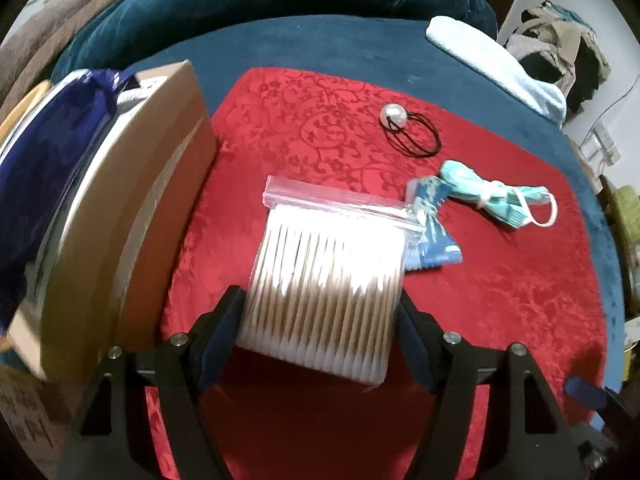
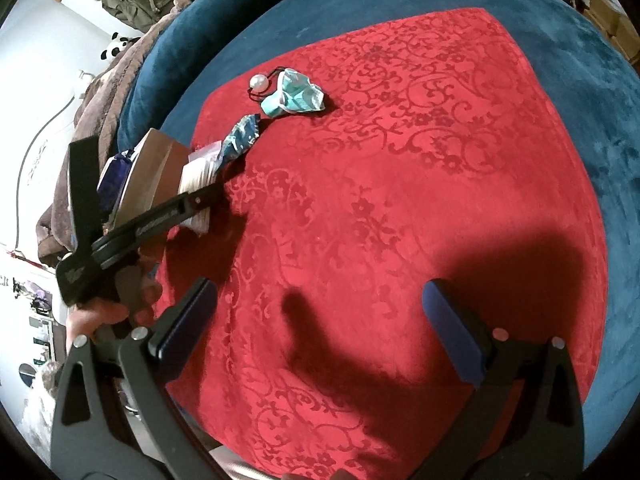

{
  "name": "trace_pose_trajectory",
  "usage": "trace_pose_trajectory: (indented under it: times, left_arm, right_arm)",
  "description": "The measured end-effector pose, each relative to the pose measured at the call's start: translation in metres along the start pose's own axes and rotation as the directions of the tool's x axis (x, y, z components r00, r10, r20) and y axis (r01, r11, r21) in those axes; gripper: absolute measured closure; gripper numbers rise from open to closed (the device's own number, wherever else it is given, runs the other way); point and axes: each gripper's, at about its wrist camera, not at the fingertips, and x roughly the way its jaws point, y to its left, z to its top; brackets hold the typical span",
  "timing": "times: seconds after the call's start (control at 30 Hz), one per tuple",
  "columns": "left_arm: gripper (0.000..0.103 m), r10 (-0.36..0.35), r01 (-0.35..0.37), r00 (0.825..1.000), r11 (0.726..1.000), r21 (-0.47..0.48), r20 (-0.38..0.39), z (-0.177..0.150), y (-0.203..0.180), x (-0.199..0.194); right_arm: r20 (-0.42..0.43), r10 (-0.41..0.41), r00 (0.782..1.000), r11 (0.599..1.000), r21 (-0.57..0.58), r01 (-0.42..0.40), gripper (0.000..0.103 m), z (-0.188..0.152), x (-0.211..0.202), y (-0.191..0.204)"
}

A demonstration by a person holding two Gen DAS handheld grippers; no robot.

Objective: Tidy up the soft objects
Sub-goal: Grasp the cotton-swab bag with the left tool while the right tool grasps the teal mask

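Note:
A clear zip bag of cotton swabs (image 1: pixel 328 264) lies on the red patterned cloth (image 1: pixel 320 120). My left gripper (image 1: pixel 320 320) has it between its pads, one pad against each long side. The right wrist view shows that gripper (image 2: pixel 192 204) on the bag (image 2: pixel 196 178) beside the cardboard box (image 2: pixel 156 168). A blue sachet (image 1: pixel 430 228), a crumpled teal face mask (image 1: pixel 500 200) and a black hair tie with a pearl (image 1: pixel 412 132) lie further back. My right gripper (image 2: pixel 320 320) hangs open over bare red cloth (image 2: pixel 400 200), with nothing between its fingers.
The cardboard box (image 1: pixel 132 220) stands at the left with a dark blue cloth (image 1: pixel 48 168) in it. A light blue towel (image 1: pixel 492 64) lies on the teal blanket (image 1: pixel 280 40) behind. A hand (image 2: pixel 100 312) grips the left tool. Clothes are piled at the far right.

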Motion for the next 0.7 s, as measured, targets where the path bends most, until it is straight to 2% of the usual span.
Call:
trace_pose_trajectory:
  times: [0.2,0.43,0.5,0.6,0.63,0.67,0.7]
  left_arm:
    - [0.029,-0.02,0.019,1.0,0.999,-0.036,-0.024,-0.012,0.001,-0.006]
    - [0.023,-0.076,0.071,0.996,0.992,-0.109,-0.043,-0.005,0.007,-0.001]
    - [0.023,-0.083,0.077,0.996,0.99,-0.115,-0.046,-0.003,0.007,0.0]
    - [0.023,-0.093,0.086,0.994,0.989,-0.122,-0.05,-0.002,0.007,0.003]
    - [0.023,-0.095,0.088,0.994,0.988,-0.124,-0.051,-0.001,0.007,0.003]
    - [0.023,-0.098,0.09,0.994,0.988,-0.125,-0.052,0.0,0.008,0.004]
    - [0.023,-0.099,0.092,0.994,0.988,-0.125,-0.054,0.001,0.008,0.005]
  right_arm:
    - [0.03,-0.027,0.999,0.998,-0.049,0.029,0.0,0.033,0.006,0.012]
    - [0.1,-0.104,0.99,0.979,-0.164,0.12,0.0,0.108,0.029,0.04]
    - [0.089,-0.144,0.986,0.965,-0.207,0.16,0.0,0.13,0.049,0.05]
    - [0.023,-0.191,0.981,0.945,-0.267,0.19,0.002,0.149,0.08,0.06]
    - [-0.01,-0.21,0.978,0.936,-0.29,0.198,0.007,0.152,0.093,0.063]
    - [-0.028,-0.224,0.974,0.929,-0.308,0.204,0.019,0.151,0.101,0.063]
    - [-0.041,-0.24,0.97,0.918,-0.333,0.213,0.026,0.15,0.108,0.066]
